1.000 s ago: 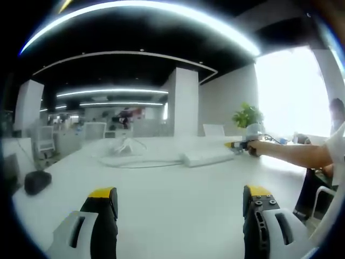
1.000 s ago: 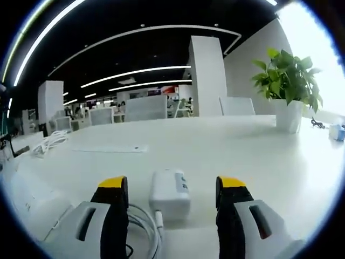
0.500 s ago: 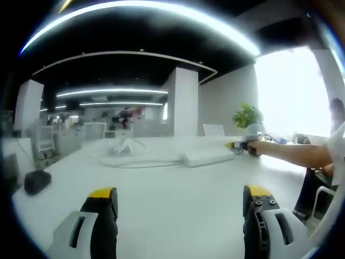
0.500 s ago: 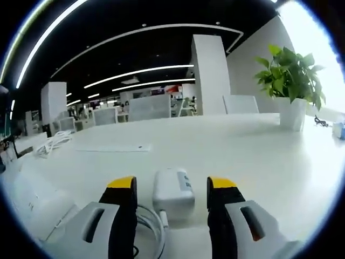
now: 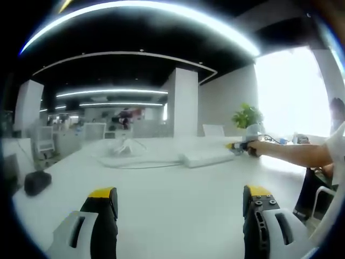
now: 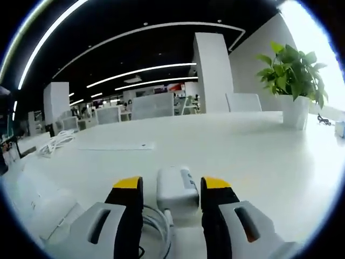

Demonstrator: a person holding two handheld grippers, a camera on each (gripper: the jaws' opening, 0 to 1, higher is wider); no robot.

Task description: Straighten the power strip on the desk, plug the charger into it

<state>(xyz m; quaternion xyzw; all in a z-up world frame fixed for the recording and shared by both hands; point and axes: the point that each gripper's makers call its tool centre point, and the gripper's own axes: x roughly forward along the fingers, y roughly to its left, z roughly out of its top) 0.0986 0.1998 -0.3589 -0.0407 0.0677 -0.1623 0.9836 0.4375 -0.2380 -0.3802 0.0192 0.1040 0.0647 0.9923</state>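
Right claw [image 6: 171, 189] nearly closed around the white rectangular plastic charger block [image 6: 176, 185], yellow-tipped jaws just beside its two sides; cannot tell whether they touch it. Charger lies on the white worktop [image 6: 253, 148] with its white cable [image 6: 157, 224] coiled by the left jaw. Left claw [image 5: 179, 196] wide open, holding nothing, above bare worktop. White long power strip [image 5: 207, 157] lies far across the worktop, near the right claw seen in the left gripper view. Potted green plant [image 6: 291, 81] at right.
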